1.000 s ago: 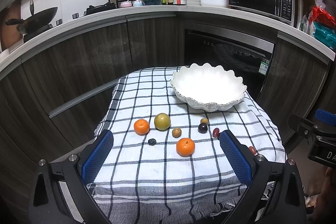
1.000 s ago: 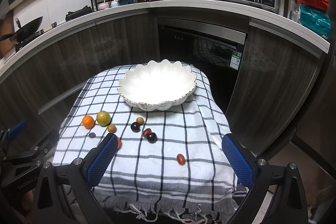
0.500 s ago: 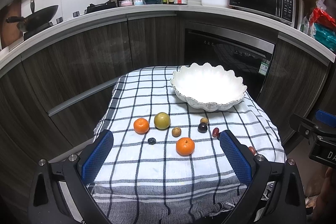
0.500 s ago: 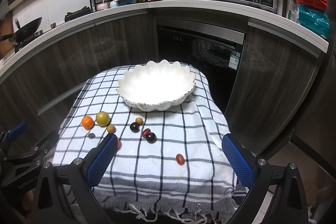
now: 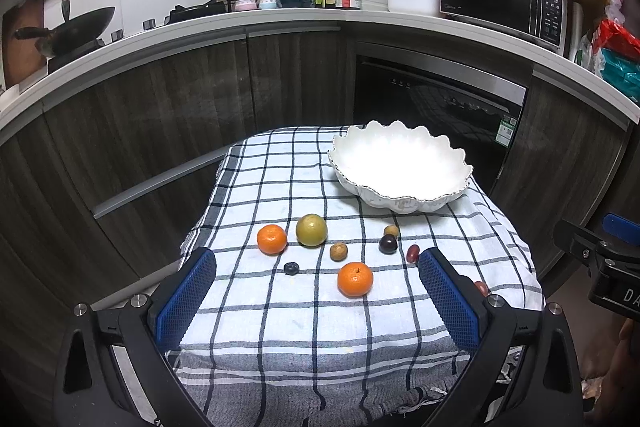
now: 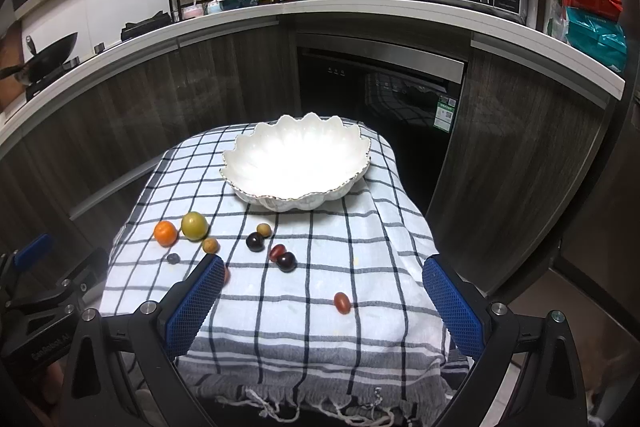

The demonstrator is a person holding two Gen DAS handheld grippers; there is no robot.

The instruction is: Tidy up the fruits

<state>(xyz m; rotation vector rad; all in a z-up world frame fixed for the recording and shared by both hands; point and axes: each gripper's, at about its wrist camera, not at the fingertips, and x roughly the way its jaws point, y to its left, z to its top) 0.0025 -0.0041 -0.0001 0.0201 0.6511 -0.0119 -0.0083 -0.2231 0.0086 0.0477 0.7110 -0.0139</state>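
The left gripper (image 5: 316,291) is wide open and holds nothing; the right gripper (image 6: 320,297) is the same. Both hang over the near edge of the tabletop, which a checked cloth (image 5: 280,323) covers. Ahead of the left gripper lie two oranges (image 5: 355,279), a green-yellow fruit (image 5: 311,230) and small dark fruits (all apart from each other). Beyond them stands the white scalloped bowl (image 6: 296,163), with no fruit inside.
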